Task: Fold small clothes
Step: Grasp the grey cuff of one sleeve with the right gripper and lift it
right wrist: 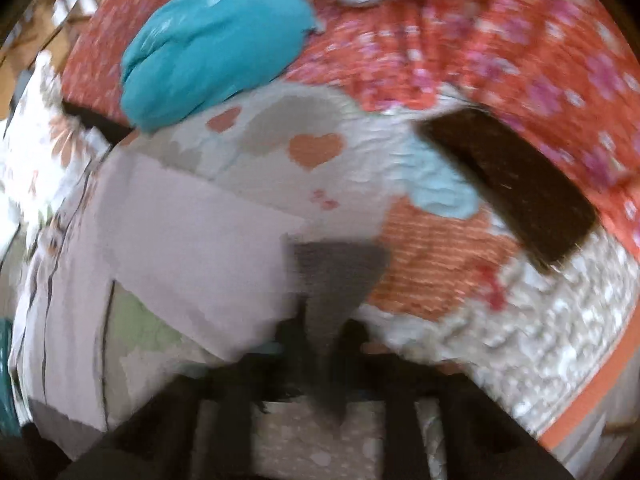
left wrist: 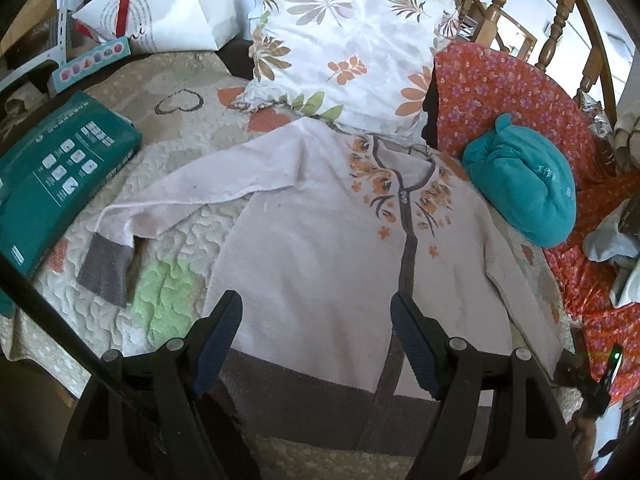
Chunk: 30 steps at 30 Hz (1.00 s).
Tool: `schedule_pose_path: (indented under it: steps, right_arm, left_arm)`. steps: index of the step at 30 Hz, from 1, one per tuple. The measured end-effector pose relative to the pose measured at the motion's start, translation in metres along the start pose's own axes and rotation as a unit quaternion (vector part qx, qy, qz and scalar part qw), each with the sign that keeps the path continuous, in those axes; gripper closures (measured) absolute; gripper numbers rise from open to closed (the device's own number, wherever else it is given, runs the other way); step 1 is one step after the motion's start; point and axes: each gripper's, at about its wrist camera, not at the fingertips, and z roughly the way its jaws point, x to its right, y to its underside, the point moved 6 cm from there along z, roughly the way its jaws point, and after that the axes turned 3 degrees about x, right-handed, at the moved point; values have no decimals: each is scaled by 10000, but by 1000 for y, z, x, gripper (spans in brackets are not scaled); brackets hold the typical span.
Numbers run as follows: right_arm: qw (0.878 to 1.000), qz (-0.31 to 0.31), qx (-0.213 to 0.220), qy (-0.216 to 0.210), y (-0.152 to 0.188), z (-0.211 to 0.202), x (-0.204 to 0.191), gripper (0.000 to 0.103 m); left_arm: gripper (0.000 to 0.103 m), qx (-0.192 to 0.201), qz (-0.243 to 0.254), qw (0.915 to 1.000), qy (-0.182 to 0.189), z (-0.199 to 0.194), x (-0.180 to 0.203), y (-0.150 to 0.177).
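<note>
A pale pink cardigan (left wrist: 320,240) with orange flowers, a grey placket and grey hem lies face up on the quilted bedspread (left wrist: 168,280). Its left sleeve with grey cuff (left wrist: 106,274) stretches out to the left. My left gripper (left wrist: 316,312) is open and empty, hovering over the cardigan's lower front. In the blurred right wrist view, my right gripper (right wrist: 328,332) is shut on the grey cuff (right wrist: 336,272) of the cardigan's right sleeve (right wrist: 192,248), holding it over the bedspread (right wrist: 480,340).
A floral pillow (left wrist: 344,56) lies behind the cardigan. A teal bundle (left wrist: 528,184) sits on an orange flowered cover (left wrist: 512,92), also in the right wrist view (right wrist: 216,48). A green box (left wrist: 52,176) lies left. A dark flat object (right wrist: 512,184) lies right.
</note>
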Motion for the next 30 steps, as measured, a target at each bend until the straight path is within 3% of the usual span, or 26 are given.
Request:
schedule_pose_path:
  steps: [4,10,14,18,22,28,30]
  right_arm:
    - [9984,-54,497,248,-45,-28,10,96]
    - [9852,574,1143,1143,-121,-72,62,96]
    - [9838,315,1211,1284,-144,-81,37,96]
    - [9909,-178,1053,821,-147,-69,-36,96]
    - [9965,-452,654,-275,-139,-43,-141,96]
    - [9837,-934,12,-1534,-109,0,-310,96]
    - [9776,-1164,-135,-1751,-97,9,-359,96]
  left_arm:
    - [28,151,74,9998,-91,-11,-3,-11]
    - [28,324,145,9992,-189,-10,-4,-27]
    - [28,266,-19,9996,41,-5,-6,-24]
    - [28,82,-213,9993,306,-4,-13,-15]
    - [28,89,-400,9980,488,-11,-25,-12]
    - [27,357,-569,9970,390,-30,-61,-19]
    - [27,427,-658,9965,302,-35,-79,-21]
